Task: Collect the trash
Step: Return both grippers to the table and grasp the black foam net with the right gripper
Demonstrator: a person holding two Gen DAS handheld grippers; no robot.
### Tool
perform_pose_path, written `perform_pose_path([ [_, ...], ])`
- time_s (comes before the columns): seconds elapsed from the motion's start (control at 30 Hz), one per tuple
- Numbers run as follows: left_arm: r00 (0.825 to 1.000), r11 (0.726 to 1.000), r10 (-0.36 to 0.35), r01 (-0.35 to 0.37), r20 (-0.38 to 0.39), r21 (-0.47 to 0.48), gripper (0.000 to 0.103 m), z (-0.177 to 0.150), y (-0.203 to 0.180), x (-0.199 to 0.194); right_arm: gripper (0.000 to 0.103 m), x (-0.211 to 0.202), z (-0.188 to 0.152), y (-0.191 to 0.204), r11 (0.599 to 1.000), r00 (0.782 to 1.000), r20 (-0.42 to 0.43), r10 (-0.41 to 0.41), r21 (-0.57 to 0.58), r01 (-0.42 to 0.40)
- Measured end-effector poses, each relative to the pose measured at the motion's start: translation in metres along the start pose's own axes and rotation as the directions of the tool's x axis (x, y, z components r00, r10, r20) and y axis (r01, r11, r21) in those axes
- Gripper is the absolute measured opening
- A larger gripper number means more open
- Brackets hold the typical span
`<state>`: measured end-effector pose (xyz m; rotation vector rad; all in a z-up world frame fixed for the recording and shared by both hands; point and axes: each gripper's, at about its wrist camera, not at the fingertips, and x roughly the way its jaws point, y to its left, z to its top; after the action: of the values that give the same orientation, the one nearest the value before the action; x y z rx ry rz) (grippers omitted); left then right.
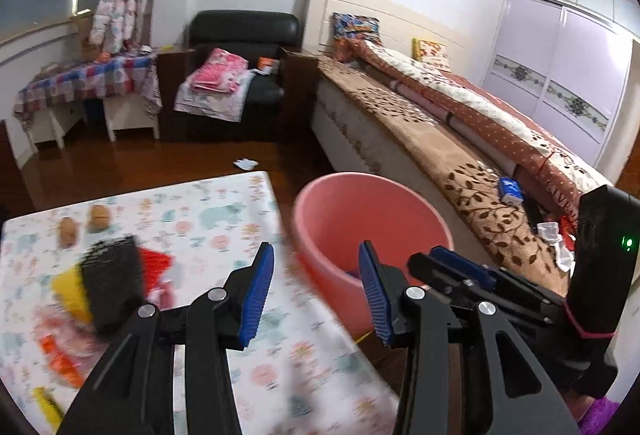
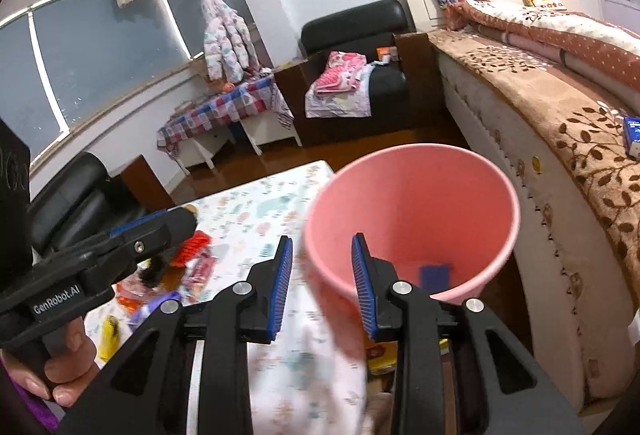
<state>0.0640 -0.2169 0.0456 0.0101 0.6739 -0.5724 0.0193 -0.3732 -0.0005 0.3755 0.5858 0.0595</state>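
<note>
A pink bucket (image 1: pixel 372 219) stands on the floor between a patterned play mat (image 1: pixel 224 219) and the bed. My left gripper (image 1: pixel 316 287) is open with nothing between its blue pads, over the mat's edge near the bucket rim. My right gripper (image 2: pixel 322 275) is also open and empty, pointing at the pink bucket (image 2: pixel 412 211); a small blue piece (image 2: pixel 435 275) lies at the bottom. Blurred trash sits on the mat: a red wrapper (image 1: pixel 158 263), a yellow piece (image 1: pixel 68 291), a black item (image 1: pixel 114 283). The left gripper (image 2: pixel 176 223), held in a hand (image 2: pixel 68 355), shows at the left of the right wrist view.
The bed (image 1: pixel 460 163) runs along the right, with a blue tissue pack (image 1: pixel 510 191) and crumpled white scraps (image 1: pixel 554 239) on it. White paper (image 1: pixel 245 163) lies on the wooden floor. A black armchair (image 1: pixel 244 67) and a covered table (image 1: pixel 88 83) stand at the back.
</note>
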Motion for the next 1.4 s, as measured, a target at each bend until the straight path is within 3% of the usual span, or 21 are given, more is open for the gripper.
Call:
perform_pose_path([
  [0.27, 0.989, 0.989, 0.142, -0.14, 0.037, -0.045, 0.048, -0.023, 0.065, -0.059, 0.031, 0.008, -0.012, 0.047, 0.996, 0.999, -0.004, 0.043, -0.073, -0.043],
  [0.47, 0.955, 0.953, 0.292, -0.286, 0.054, -0.099, 0.05, -0.047, 0.126, -0.102, 0.031, 0.019, -0.021, 0.072, 0.991, 0.997, -0.028, 0.068, -0.114, -0.07],
  [0.63, 0.935, 0.924, 0.354, -0.353, -0.018, -0.149, 0.05, -0.076, 0.168, -0.114, 0.031, 0.034, -0.026, 0.082, 0.987, 0.994, -0.068, 0.09, -0.131, -0.098],
  [0.77, 0.93, 0.906, 0.353, -0.367, -0.104, -0.211, 0.05, -0.098, 0.19, -0.101, 0.031, 0.044, -0.031, 0.091, 0.983, 0.988, -0.098, 0.123, -0.125, -0.135],
  [0.87, 0.937, 0.9, 0.317, -0.346, -0.148, -0.263, 0.05, -0.108, 0.202, -0.088, 0.031, 0.051, -0.033, 0.097, 0.98, 0.985, -0.114, 0.132, -0.133, -0.147],
  [1.17, 0.943, 0.881, 0.268, -0.323, -0.199, -0.345, 0.05, -0.106, 0.21, -0.048, 0.031, 0.064, -0.031, 0.105, 0.98, 0.979, -0.149, 0.136, -0.127, -0.156],
  [1.2, 0.942, 0.881, 0.269, -0.325, -0.203, -0.344, 0.047, -0.105, 0.209, -0.046, 0.031, 0.065, -0.031, 0.107, 0.979, 0.979, -0.149, 0.136, -0.132, -0.156],
  [1.23, 0.939, 0.882, 0.271, -0.33, -0.212, -0.337, 0.037, -0.105, 0.209, -0.043, 0.031, 0.066, -0.03, 0.108, 0.978, 0.979, -0.148, 0.137, -0.135, -0.158],
  [1.3, 0.937, 0.885, 0.261, -0.328, -0.23, -0.33, 0.025, -0.108, 0.211, -0.039, 0.031, 0.068, -0.028, 0.112, 0.976, 0.979, -0.15, 0.141, -0.144, -0.162],
  [1.4, 0.94, 0.887, 0.259, -0.323, -0.223, -0.33, 0.022, -0.112, 0.211, -0.041, 0.031, 0.072, -0.025, 0.118, 0.972, 0.975, -0.157, 0.158, -0.151, -0.182],
])
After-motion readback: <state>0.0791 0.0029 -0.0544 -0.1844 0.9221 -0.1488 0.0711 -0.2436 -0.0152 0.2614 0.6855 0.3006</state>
